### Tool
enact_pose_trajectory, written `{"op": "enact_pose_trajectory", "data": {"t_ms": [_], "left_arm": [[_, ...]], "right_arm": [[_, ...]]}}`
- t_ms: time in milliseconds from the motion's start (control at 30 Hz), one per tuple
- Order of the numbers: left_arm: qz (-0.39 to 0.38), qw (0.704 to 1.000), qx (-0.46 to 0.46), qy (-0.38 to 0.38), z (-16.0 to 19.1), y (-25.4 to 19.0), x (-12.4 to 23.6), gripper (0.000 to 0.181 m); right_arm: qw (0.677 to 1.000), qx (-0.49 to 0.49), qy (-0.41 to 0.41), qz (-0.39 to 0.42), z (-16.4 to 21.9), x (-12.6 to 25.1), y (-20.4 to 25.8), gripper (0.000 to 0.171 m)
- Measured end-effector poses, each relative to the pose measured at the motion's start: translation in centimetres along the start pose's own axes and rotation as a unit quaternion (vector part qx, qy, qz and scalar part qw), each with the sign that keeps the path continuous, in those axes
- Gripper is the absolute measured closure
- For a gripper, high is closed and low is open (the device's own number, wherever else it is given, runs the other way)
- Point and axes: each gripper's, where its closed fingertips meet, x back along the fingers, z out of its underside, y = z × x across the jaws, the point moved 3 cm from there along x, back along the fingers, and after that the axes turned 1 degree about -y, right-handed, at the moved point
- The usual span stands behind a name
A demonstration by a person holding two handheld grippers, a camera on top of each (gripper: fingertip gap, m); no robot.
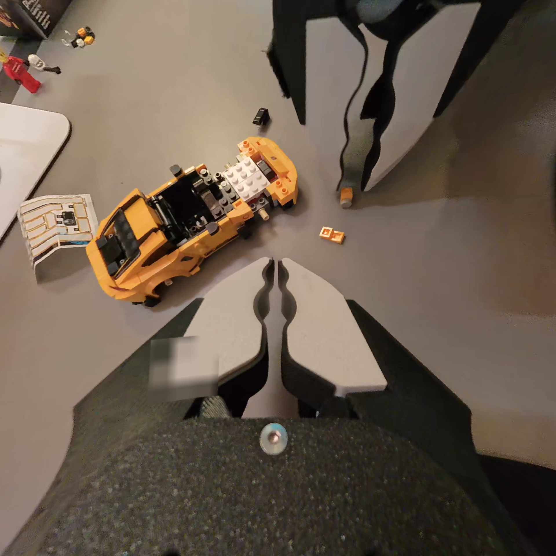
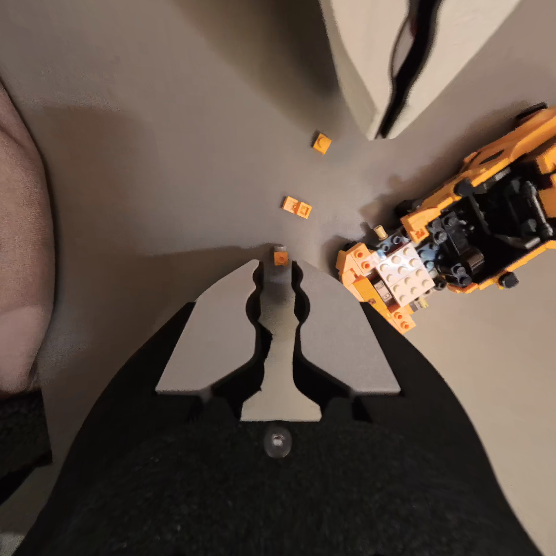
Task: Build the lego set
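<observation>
Item 1, my left claw (image 1: 275, 261): tips drawn together with only a hairline gap, nothing between them. It hovers over the grey table (image 1: 180, 90), just beside the car's near flank.

Item 2, my right claw (image 2: 276, 262): jaws narrowly parted, tips on either side of a small orange-and-grey piece (image 2: 280, 255) that stands on the table. In the left wrist view this same piece (image 1: 346, 197) sits right at the claw's tips (image 1: 350, 189). I cannot tell whether the pads press it or merely flank it.

Item 3, orange lego car (image 1: 192, 219): partly built, resting on the table, roof off, black interior exposed, white studded plates showing at the tail end. No wheels are visible on the tan axle pins. In the right wrist view its tail (image 2: 391, 276) lies just right of my right claw.

Item 4, loose orange plate, two studs long (image 1: 332, 235): flat on the table between both claws, near the car's tail; also seen in the right view (image 2: 297, 207).

Item 5, single orange square plate (image 2: 321, 142): farther along the table, apart from the rest.

Item 6, small black piece (image 1: 261, 116): beyond the car's tail.

Item 7, sticker sheet (image 1: 57, 228): curled, by the car's nose.

Item 8, red minifigure (image 1: 19, 72): lying at the table's far left corner, near a cluster of small parts (image 1: 81, 37).
</observation>
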Motion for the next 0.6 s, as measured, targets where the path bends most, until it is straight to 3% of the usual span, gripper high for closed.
{"op": "enact_pose_trajectory", "data": {"t_ms": [33, 333, 600], "left_arm": [[0.004, 1.0, -0.001, -0.001, 0.0, -0.2, -0.1, 0.18], [0.04, 0.999, -0.002, -0.017, -0.6, -1.5, -0.6, 0.18], [0.07, 0.996, -0.052, -0.016, -1.9, -4.6, -2.1, 0.179]], "right_arm": [[1.0, -0.009, -0.018, 0.003, 0.1, 0.0, -0.1, 0.153], [0.993, -0.043, -0.106, 0.004, 0.6, -0.5, -0.2, 0.16], [0.996, -0.028, -0.088, -0.01, 0.0, 0.2, 0.2, 0.164]]}}
